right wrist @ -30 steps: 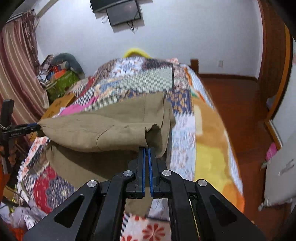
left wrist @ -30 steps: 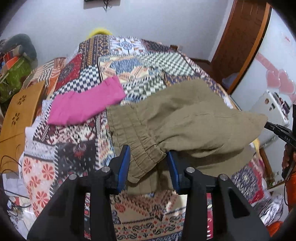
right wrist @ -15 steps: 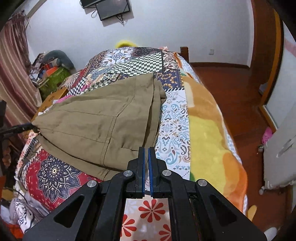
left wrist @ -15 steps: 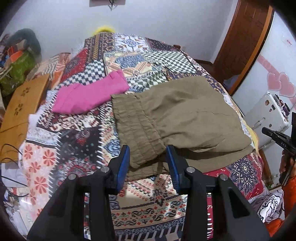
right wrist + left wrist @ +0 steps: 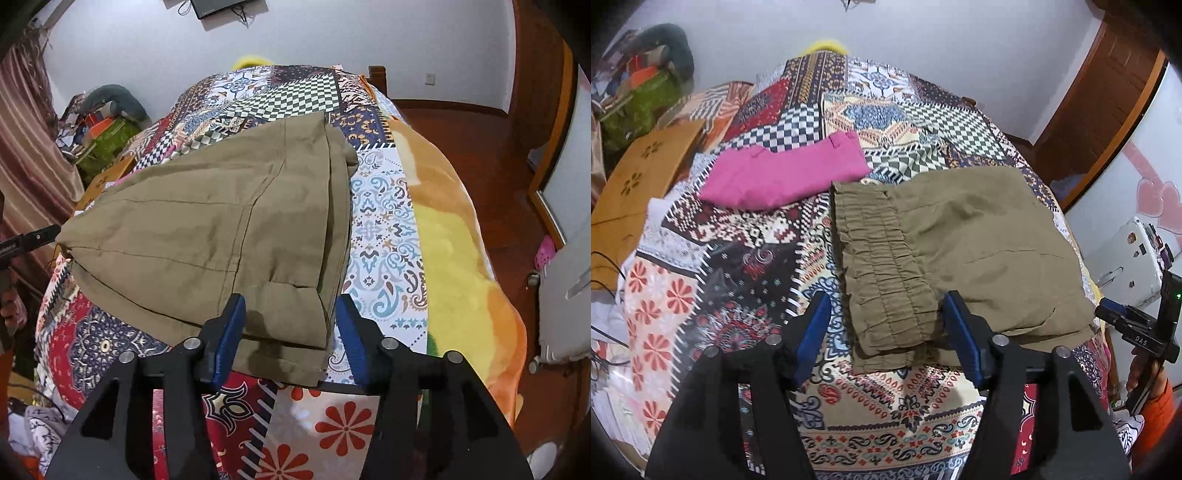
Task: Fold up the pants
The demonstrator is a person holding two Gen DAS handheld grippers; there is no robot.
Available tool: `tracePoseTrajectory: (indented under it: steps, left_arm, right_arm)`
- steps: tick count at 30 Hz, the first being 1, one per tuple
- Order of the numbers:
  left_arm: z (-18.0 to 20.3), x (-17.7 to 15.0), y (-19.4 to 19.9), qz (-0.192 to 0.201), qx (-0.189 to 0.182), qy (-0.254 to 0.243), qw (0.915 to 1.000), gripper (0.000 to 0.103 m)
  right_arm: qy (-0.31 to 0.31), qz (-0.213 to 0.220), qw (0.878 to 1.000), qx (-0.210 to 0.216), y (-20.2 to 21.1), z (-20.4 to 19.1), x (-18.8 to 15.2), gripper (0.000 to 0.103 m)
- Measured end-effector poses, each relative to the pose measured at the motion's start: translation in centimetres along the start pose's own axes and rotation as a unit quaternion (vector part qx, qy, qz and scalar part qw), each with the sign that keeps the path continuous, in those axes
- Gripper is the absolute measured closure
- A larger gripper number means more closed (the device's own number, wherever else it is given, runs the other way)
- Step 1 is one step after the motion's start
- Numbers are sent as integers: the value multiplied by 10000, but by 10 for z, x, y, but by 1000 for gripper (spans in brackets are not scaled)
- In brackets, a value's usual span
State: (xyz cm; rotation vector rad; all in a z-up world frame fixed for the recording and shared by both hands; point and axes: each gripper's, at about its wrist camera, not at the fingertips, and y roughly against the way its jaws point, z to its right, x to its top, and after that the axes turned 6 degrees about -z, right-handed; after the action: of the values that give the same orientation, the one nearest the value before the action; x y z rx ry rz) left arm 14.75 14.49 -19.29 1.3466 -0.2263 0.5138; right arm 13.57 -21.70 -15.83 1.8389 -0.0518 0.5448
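The olive-green pants (image 5: 960, 240) lie folded flat on the patchwork bedspread (image 5: 750, 266). Their gathered elastic waistband (image 5: 882, 273) faces my left gripper (image 5: 886, 332), which is open with the waistband corner lying between its blue pads, not gripped. In the right wrist view the pants (image 5: 207, 229) spread across the bed with the leg hems nearest. My right gripper (image 5: 288, 332) is open, its blue pads on either side of the hem corner. The right gripper also shows in the left wrist view (image 5: 1134, 328) at the bed's right edge.
A folded pink garment (image 5: 783, 173) lies beyond the waistband on the bed. A wooden stand (image 5: 631, 199) and piled clutter (image 5: 639, 96) are to the left. A yellow-orange blanket (image 5: 454, 251) covers the bed's right side, with red floor (image 5: 480, 140) beyond.
The lifted pants were laid down flat on the bed. My left gripper opened wider and let the waistband go. My right gripper went from shut to open, releasing the hem.
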Motion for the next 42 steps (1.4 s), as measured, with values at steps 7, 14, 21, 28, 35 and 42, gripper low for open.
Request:
tracePoseTrajectory:
  steps: [7, 14, 21, 28, 35, 42]
  left_arm:
    - [8, -7, -24, -331, -54, -38, 9994, 37]
    - [13, -13, -27, -312, 71, -273, 9991, 37]
    - [26, -15, -21, -132, 220, -681, 9973, 49]
    - [29, -10, -9, 58, 284, -931, 9952, 53]
    - [24, -8, -8, 95, 247, -883, 9957, 53]
    - [14, -22, -26, -128, 97, -705, 9974, 51]
  right_arm:
    - [-307, -296, 9990, 147, -18, 10, -7, 56]
    - [-197, -281, 9994, 72, -16, 4, -12, 70]
    - [125, -231, 9996, -128, -12, -4, -9, 88]
    - [158, -127, 9996, -190, 1, -2, -10, 89]
    - [168, -80, 9997, -168, 12, -1, -12, 89]
    - [285, -295, 9988, -272, -10, -4, -13, 89]
